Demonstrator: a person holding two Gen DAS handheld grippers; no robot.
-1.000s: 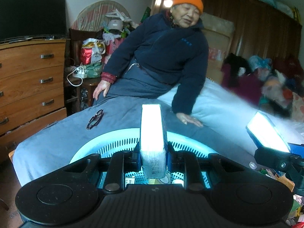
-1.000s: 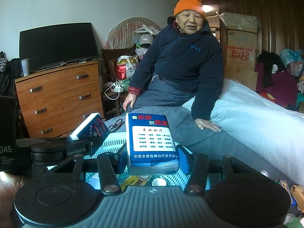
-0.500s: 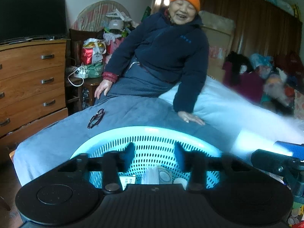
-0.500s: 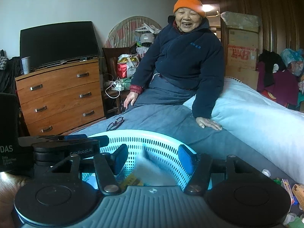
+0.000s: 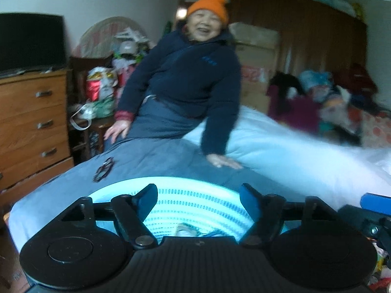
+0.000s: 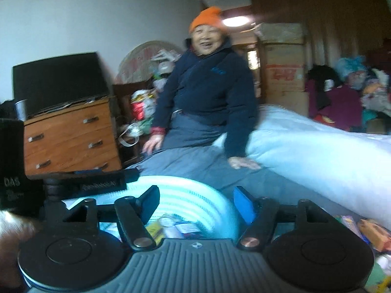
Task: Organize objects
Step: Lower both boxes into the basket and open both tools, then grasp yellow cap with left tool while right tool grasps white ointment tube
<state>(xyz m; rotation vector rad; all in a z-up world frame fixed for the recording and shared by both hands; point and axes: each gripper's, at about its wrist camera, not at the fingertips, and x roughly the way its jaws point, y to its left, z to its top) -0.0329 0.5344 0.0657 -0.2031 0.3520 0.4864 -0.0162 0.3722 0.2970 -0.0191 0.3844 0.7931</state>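
A pale blue perforated basket (image 5: 195,202) sits on the bed right in front of both grippers. My left gripper (image 5: 198,199) is open over it, with nothing between its fingers. In the right wrist view the same basket (image 6: 193,200) lies below my right gripper (image 6: 196,202), which is also open and empty. Small boxes and packets (image 6: 176,227) lie in the bottom of the basket. The left gripper's body (image 6: 97,183) shows at the left of the right wrist view. Both views are blurred.
A person in an orange hat (image 5: 190,90) sits on the bed's far side, one hand (image 5: 222,162) resting on the grey blanket. Glasses (image 5: 103,169) lie on the blanket. A wooden dresser (image 5: 31,127) stands left. Loose small items (image 6: 366,229) lie at the right.
Both grippers held upright boxes a second ago and then opened; the boxes dropped into the basket. Both cameras have since pulled back and tilted a little, and the views are blurred.
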